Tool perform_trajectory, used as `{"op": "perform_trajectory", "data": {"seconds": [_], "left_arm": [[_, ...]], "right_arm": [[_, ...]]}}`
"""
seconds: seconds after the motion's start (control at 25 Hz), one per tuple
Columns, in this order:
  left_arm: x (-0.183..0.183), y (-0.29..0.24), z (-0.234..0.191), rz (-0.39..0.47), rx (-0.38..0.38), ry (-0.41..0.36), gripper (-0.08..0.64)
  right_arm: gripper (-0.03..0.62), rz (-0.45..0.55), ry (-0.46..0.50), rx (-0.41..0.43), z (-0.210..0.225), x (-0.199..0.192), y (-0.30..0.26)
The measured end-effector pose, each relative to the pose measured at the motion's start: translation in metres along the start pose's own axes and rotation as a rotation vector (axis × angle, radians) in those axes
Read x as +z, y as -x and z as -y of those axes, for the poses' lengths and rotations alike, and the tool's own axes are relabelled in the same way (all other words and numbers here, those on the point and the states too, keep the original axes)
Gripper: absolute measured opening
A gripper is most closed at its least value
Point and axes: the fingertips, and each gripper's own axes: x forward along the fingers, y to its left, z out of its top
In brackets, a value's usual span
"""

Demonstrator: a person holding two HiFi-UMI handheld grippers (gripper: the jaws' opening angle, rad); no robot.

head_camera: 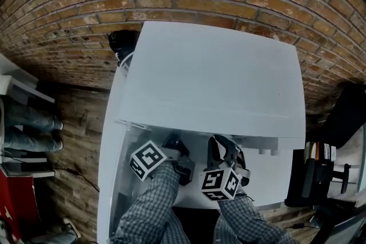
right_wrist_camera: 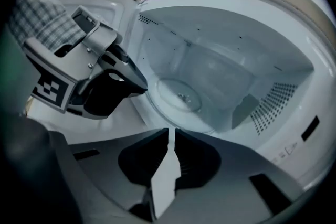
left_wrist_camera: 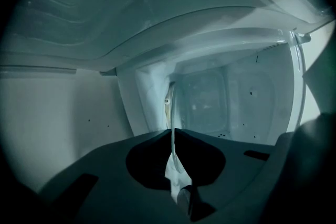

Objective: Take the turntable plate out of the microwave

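Observation:
The white microwave (head_camera: 211, 77) stands against a brick wall, and both grippers reach into its open front. Inside, the clear glass turntable plate (right_wrist_camera: 181, 98) lies on the cavity floor. My left gripper (left_wrist_camera: 172, 131) is shut on the plate's rim (left_wrist_camera: 170, 105), which rises edge-on from its tips. In the right gripper view the left gripper (right_wrist_camera: 143, 84) sits at the plate's left edge. My right gripper (right_wrist_camera: 171, 131) hangs in front of the opening, short of the plate, shut with nothing between its fingers. The marker cubes (head_camera: 147, 160) (head_camera: 220, 183) show below the microwave's front edge.
The microwave door (head_camera: 111, 151) hangs open at the left. The cavity's right wall has a perforated vent (right_wrist_camera: 275, 105). A black stand (head_camera: 320, 168) is at the right. A person's legs (head_camera: 31, 123) are on the wooden floor at the left. A dark object (head_camera: 121, 40) sits behind the microwave.

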Motion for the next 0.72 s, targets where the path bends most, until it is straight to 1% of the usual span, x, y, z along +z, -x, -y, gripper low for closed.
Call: {"op": "perform_trajectory", "data": {"seconds": [0.16,0.24,0.28,0.32,0.4,0.52,0.72], "left_arm": [[-0.002,0.001,0.002,-0.008,-0.012,-0.001,0.026],[-0.004,0.001,0.003,-0.018,-0.015,-0.003,0.026],[-0.004,0.001,0.004,-0.022,-0.019,-0.005,0.026],[-0.004,0.002,0.004,-0.022,-0.023,-0.006,0.026],[-0.003,0.002,0.005,-0.017,-0.027,-0.009,0.026],[-0.003,0.001,0.004,-0.018,-0.028,-0.014,0.026],[-0.006,-0.001,0.003,-0.028,-0.031,-0.005,0.026]], "right_arm": [[0.024,-0.008,0.212,-0.034,-0.003,0.006,-0.009],[0.029,-0.016,0.289,-0.034,-0.006,0.01,-0.014],[0.058,-0.023,0.316,-0.022,-0.008,0.01,-0.017],[0.13,-0.032,0.343,-0.008,-0.011,0.01,-0.02],[0.137,-0.044,0.406,0.002,-0.015,0.009,-0.024],[0.137,-0.041,0.462,-0.004,-0.017,0.01,-0.026],[0.137,-0.028,0.499,-0.033,-0.016,0.011,-0.025]]}}
